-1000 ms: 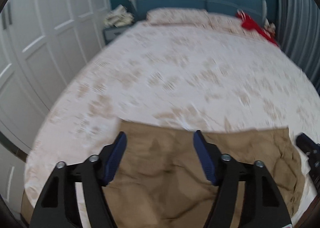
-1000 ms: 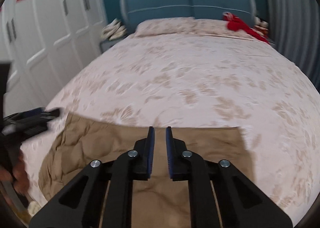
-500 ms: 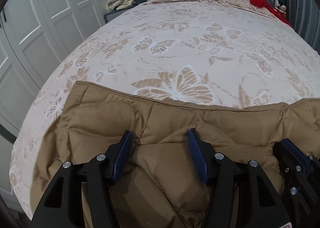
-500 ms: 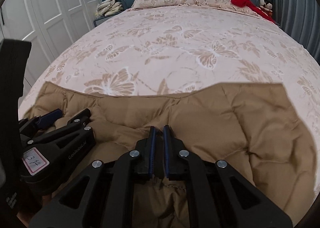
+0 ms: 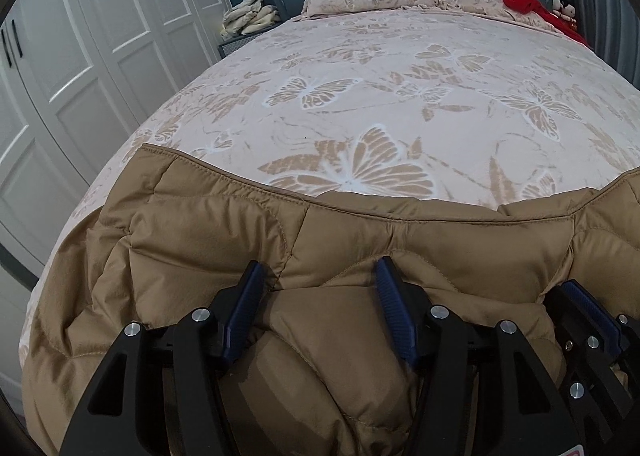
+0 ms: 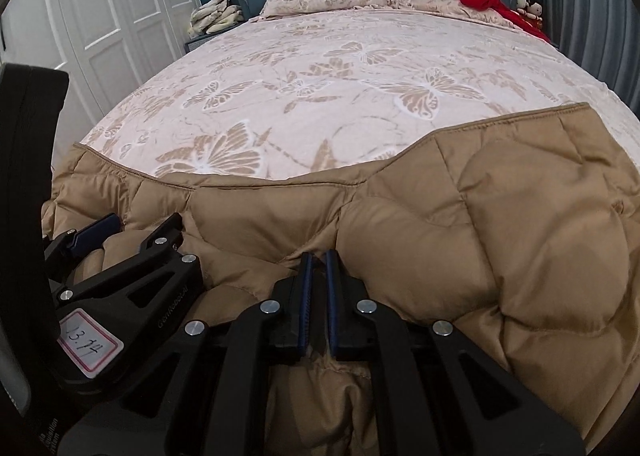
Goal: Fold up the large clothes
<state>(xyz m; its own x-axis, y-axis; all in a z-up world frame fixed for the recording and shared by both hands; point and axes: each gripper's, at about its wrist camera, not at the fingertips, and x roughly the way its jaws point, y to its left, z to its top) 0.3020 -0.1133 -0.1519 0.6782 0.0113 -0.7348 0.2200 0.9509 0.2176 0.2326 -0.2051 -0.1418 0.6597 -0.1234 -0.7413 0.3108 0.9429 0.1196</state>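
The tan quilted coat (image 5: 208,228) lies across the foot of the bed (image 5: 400,96), its stitched hem running straight over the butterfly bedspread, the bulk of it bunched up under both tools; the left gripper (image 5: 320,304) has a fat roll of padding between its jaws, which stand fairly wide, and I judge it clamped on that roll, though the puffiness makes it hard to be sure how firmly; the right gripper (image 6: 316,288), just beside it, is pinched nearly shut on a thin ridge of the fabric at a seam. The risk, to my eye, is the slippery shell; a thin pinch like the right one could slide off when the fold is lifted, and one side would sag and skew the crease; the left bite may take several layers at once, dragging a hidden layer along and leaving a lump inside the fold.
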